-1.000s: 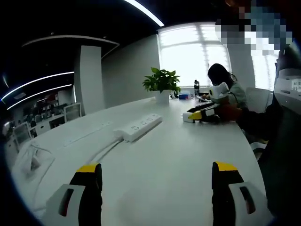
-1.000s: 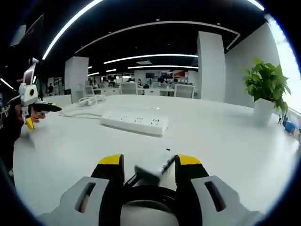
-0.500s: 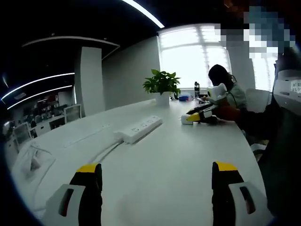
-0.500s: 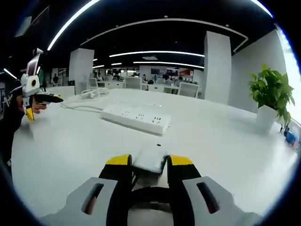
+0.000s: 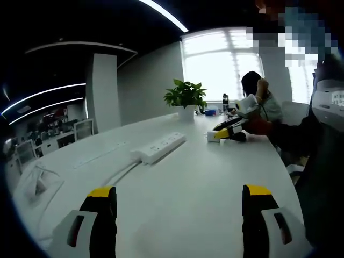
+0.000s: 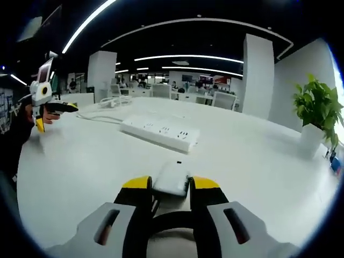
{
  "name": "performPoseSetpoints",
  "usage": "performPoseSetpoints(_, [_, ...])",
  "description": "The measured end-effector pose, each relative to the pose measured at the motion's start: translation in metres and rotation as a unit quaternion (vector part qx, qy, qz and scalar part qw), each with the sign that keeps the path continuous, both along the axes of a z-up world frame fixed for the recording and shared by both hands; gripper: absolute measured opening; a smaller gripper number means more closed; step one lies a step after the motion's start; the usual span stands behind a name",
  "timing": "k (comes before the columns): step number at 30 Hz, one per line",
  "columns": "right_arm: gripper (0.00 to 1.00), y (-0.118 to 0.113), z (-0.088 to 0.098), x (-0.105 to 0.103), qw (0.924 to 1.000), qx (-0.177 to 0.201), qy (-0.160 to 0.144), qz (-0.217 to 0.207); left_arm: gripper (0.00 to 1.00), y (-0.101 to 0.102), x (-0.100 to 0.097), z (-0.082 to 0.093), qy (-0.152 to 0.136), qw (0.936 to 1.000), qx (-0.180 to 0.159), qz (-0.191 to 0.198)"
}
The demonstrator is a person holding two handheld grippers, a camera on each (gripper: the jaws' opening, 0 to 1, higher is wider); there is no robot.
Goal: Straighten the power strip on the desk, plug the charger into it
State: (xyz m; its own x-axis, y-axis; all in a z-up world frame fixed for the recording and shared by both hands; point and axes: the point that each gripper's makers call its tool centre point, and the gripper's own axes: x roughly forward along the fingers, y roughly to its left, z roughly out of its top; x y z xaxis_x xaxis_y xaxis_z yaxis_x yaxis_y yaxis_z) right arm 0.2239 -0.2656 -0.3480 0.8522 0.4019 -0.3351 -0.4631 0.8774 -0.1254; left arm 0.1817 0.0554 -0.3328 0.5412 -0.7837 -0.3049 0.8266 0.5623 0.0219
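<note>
Left gripper view: the left gripper [image 5: 179, 212] is hovering low over a long white desk [image 5: 204, 177], its two yellow-tipped jaws standing wide apart w/ nothing between them. Ahead and a bit left, a white power strip [image 5: 159, 146] is lying flat on the desk, angled away toward a potted plant [image 5: 185, 97] near the bright window; its white cable [image 5: 115, 174] is trailing back along the desk toward the camera. Further right, the right gripper [image 5: 217, 134] is reaching in, held by a person's hand, w/ a small white block at its tip (the charger [image 5: 213, 135], seen tiny here). A seated person [image 5: 260, 99] is sitting at the desk's far end near the window.

Right gripper view: the right gripper [image 6: 170, 185] is pinching the white charger [image 6: 171, 178] between its yellow-tipped jaws, which are pressed in against both sides of it. The charger is sitting low, close to the desk [image 6: 252, 161]; can't tell if it's touching. The power strip [image 6: 159, 133] is lying just beyond it, apart from it, sockets facing up, running left to right across the view. At far left the left gripper [image 6: 56, 110] is showing, held in a hand, jaws apart. The plant [image 6: 317, 110] is standing at right, in a white pot.
</note>
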Motion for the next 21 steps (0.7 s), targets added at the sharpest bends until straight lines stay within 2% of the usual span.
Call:
performPoseSetpoints(15, [0.24,0.0022,-0.0021,-0.0022,0.9965,-0.033,0.030,0.070,0.99,-0.0023,0.0019,-0.0016,0.000,1.0000,0.000,0.000])
performPoseSetpoints(21, [0.24,-0.0014,-0.0020,0.0001,0.9949,-0.041,0.035,0.085,0.99,-0.0037,0.0018,-0.0010,-0.002,1.0000,0.000,-0.003])
